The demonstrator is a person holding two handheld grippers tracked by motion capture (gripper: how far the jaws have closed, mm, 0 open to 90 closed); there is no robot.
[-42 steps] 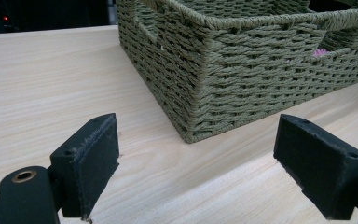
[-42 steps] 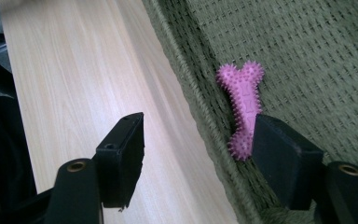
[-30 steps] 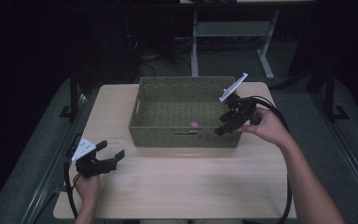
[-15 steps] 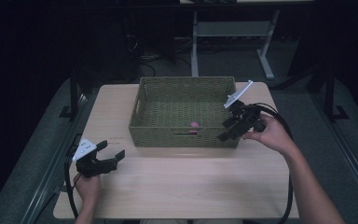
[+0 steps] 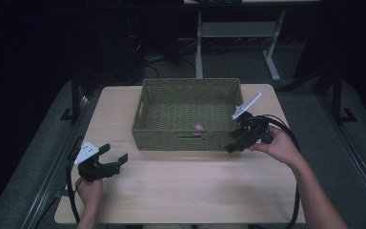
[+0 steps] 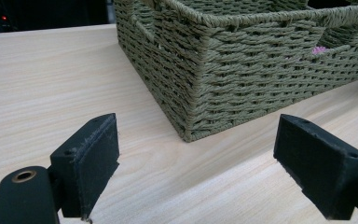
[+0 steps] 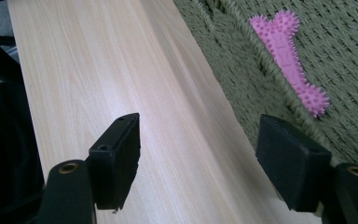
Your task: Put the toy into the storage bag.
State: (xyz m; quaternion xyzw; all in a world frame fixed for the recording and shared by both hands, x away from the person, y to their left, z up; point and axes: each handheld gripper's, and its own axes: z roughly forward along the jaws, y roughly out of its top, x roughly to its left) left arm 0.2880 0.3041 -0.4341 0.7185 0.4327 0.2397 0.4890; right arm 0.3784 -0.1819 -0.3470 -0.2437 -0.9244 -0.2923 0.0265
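A green woven basket [image 5: 188,114] sits toward the far side of a light wooden table [image 5: 181,186], with a pink spiked bone-shaped toy [image 5: 199,128] lying on its floor close to the near wall. In the right gripper view the toy [image 7: 290,59] rests flat on the weave just past the basket's rim, above and between the two black jaws. The right gripper [image 5: 233,144], held in the person's right hand [image 5: 279,145], hangs at the basket's near right corner, its jaws spread wide with nothing between them, one over bare tabletop and the other over the basket's edge. The left gripper [image 5: 115,161], held in the left hand [image 5: 89,187], sits low near the table's near left edge, well apart from the basket; its jaws too are parted and empty, pointing toward the basket's near left corner [image 6: 200,93]. Through the handle slot in that wall a speck of pink shows. Black cables trail from both grippers toward the person.
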